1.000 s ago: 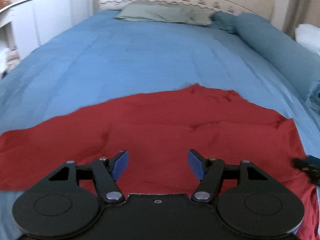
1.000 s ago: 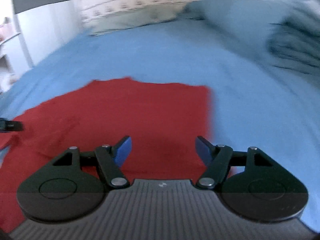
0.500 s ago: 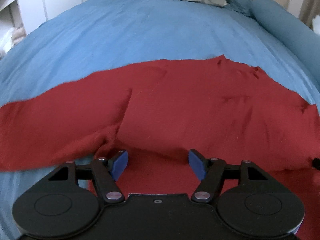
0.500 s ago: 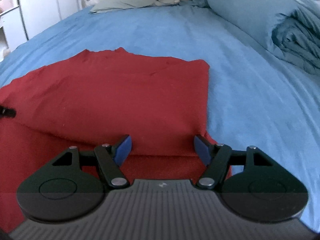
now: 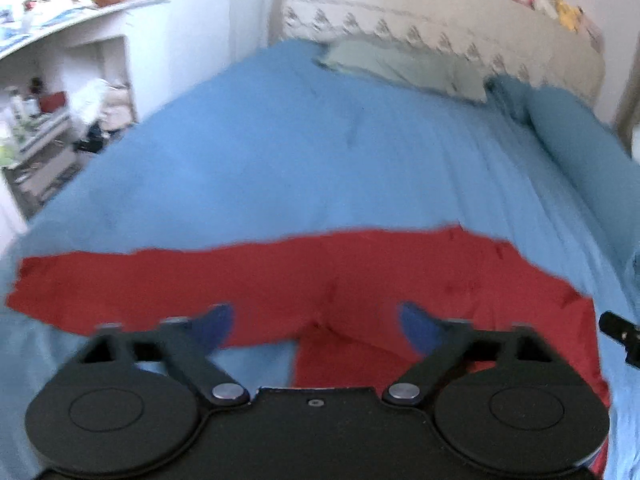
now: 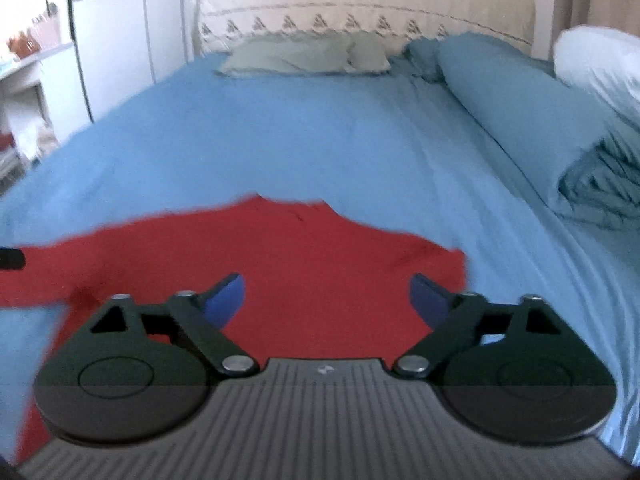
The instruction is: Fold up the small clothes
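A red garment (image 5: 280, 276) lies spread on the blue bed sheet (image 5: 320, 160), with a sleeve stretching to the left. It also shows in the right wrist view (image 6: 320, 272). My left gripper (image 5: 316, 330) is open and empty, above the garment's near edge. My right gripper (image 6: 326, 300) is open and empty, above the garment's right part. The tip of the right gripper (image 5: 618, 330) shows at the right edge of the left wrist view; the tip of the left gripper (image 6: 10, 259) shows at the left edge of the right wrist view.
A grey-green pillow (image 6: 304, 56) lies at the headboard (image 6: 360, 0). A rolled blue duvet (image 6: 520, 112) runs along the bed's right side, with a white pillow (image 6: 600, 64) behind it. White shelves (image 5: 48, 100) stand left of the bed.
Both grippers have pulled back and lifted away from the garment, still open. The views now tilt up toward the headboard. The garment shows less depth on the bed than before.
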Demonstrator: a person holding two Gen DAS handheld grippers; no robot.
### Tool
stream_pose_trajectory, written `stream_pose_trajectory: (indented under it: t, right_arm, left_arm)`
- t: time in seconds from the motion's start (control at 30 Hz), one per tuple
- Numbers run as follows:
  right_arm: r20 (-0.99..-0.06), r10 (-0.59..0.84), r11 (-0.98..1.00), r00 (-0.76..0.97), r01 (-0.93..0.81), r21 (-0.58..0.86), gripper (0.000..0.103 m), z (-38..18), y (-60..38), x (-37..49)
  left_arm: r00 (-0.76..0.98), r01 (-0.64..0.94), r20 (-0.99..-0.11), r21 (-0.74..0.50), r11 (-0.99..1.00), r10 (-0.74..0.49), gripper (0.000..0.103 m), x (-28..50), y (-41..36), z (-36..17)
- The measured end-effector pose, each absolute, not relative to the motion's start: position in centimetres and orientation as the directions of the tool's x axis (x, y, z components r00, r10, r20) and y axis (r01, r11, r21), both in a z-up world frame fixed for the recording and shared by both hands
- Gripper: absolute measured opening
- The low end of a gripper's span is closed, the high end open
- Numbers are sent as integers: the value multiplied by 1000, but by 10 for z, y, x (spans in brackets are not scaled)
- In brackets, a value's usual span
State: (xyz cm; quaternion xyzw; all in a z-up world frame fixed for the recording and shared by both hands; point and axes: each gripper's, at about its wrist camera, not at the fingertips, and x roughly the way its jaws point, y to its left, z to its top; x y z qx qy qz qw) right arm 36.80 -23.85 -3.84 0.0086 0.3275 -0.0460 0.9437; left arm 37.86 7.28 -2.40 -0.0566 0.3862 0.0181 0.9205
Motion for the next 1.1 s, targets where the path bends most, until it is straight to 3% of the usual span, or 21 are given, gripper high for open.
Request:
stream_pose_trajectory:
  t: [0.23, 0.4, 0.53, 0.6, 0.87, 1.03, 1.1]
  right_arm:
    - [-602, 9, 1000, 799, -14, -3, 103, 9, -147, 380]
    - [-628, 66, 998, 775, -44, 51, 103, 5, -75, 391]
    - [-666, 75, 996, 742, -24, 86, 103, -13, -19, 401]
    - [-684, 75, 995, 726, -11, 97, 103, -24, 6, 405]
    - [-727, 95, 995, 680, -57, 77, 103, -62, 68, 411]
    - [-730, 114, 993, 674, -92, 70, 103, -72, 73, 411]
    - [-724, 111, 994, 680, -93, 65, 103, -74, 71, 412]
  left_arm:
    - [720, -250, -693, -207, 946, 38, 103, 368, 172, -5]
    - [716, -453, -689, -329, 828, 118, 103, 359, 273, -34]
    - [675, -562, -729, -406, 721, 115, 98, 361, 347, -74]
    - [658, -573, -745, -399, 716, 112, 97, 364, 368, -90]
    - [608, -579, -792, -387, 717, 63, 74, 382, 402, -141]
    - [606, -575, -786, -328, 750, 121, 74, 390, 398, -149]
    - [598, -571, -787, -283, 771, 154, 65, 395, 392, -150]
